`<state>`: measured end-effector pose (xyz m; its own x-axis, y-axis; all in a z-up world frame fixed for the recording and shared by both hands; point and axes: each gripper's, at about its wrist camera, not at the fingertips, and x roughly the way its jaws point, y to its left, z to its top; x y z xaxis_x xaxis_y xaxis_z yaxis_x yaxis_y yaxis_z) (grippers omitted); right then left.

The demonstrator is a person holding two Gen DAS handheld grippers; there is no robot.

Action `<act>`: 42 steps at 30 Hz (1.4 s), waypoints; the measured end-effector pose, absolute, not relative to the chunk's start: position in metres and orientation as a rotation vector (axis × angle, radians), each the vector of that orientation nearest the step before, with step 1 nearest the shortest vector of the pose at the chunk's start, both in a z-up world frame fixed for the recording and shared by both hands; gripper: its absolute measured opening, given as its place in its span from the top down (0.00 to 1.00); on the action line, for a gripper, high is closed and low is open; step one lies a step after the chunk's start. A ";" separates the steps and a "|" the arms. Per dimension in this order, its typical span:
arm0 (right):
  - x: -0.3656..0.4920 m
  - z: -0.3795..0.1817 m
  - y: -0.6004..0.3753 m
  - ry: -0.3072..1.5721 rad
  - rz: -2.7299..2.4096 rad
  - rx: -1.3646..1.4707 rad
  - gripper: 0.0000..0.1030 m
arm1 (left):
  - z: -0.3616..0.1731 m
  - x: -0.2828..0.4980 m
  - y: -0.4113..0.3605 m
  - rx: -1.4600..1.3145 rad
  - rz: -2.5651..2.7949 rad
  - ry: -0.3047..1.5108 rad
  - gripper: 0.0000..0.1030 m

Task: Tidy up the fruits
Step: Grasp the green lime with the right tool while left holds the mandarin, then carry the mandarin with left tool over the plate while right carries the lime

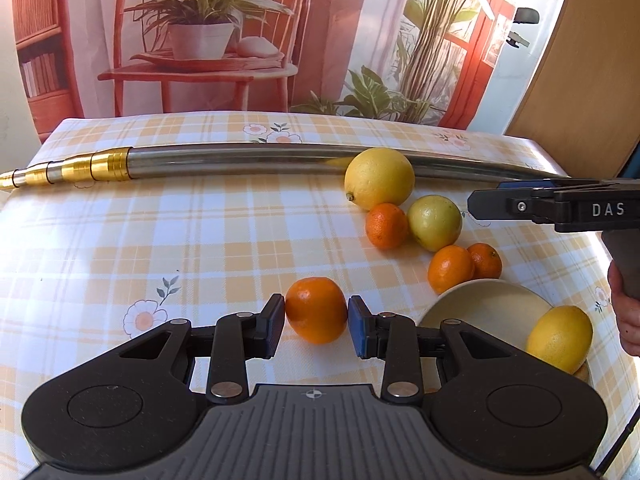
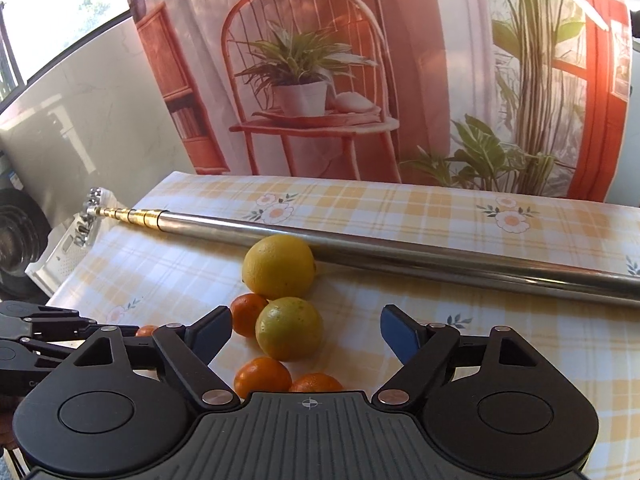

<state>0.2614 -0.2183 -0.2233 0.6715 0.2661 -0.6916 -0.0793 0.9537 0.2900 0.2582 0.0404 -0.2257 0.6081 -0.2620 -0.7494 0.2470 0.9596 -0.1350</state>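
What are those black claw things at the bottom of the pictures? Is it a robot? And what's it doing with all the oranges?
It isn't a robot. A person holds two grabber tools, one in each hand, and each tool carries a camera looking out along its two fingers. So one picture comes from the left gripper and the other from the right gripper.

The left one has its blue pads on either side of an orange, which sits on the checked tablecloth. The right one is open and holds nothing.

On the table lie more small oranges, a big lemon, a greenish-yellow fruit, a long metal pole and a pale bowl with another lemon at it.
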 end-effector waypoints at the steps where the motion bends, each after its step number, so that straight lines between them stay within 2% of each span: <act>1: 0.267 -0.225 -0.214 0.825 0.207 0.225 0.26 | -0.226 0.258 0.041 -0.020 -0.291 0.865 0.65; 6: 0.283 -0.235 -0.199 0.888 0.240 0.161 0.45 | -0.227 0.257 0.050 -0.051 -0.273 0.853 0.65; 8: 0.287 -0.238 -0.194 0.899 0.241 0.137 0.50 | -0.228 0.258 0.052 -0.062 -0.263 0.848 0.64; 13: 0.291 -0.243 -0.189 0.918 0.251 0.115 0.52 | -0.235 0.263 0.054 -0.067 -0.225 0.875 0.64; 16: 0.295 -0.245 -0.185 0.928 0.263 0.089 0.57 | -0.239 0.262 0.057 -0.075 -0.219 0.871 0.65; 32: 0.295 -0.245 -0.176 0.949 0.245 0.026 0.58 | -0.237 0.261 0.053 -0.083 -0.251 0.833 0.65; 42: 0.262 -0.219 -0.188 0.854 0.199 0.087 0.58 | -0.209 0.227 0.042 -0.069 -0.307 0.731 0.65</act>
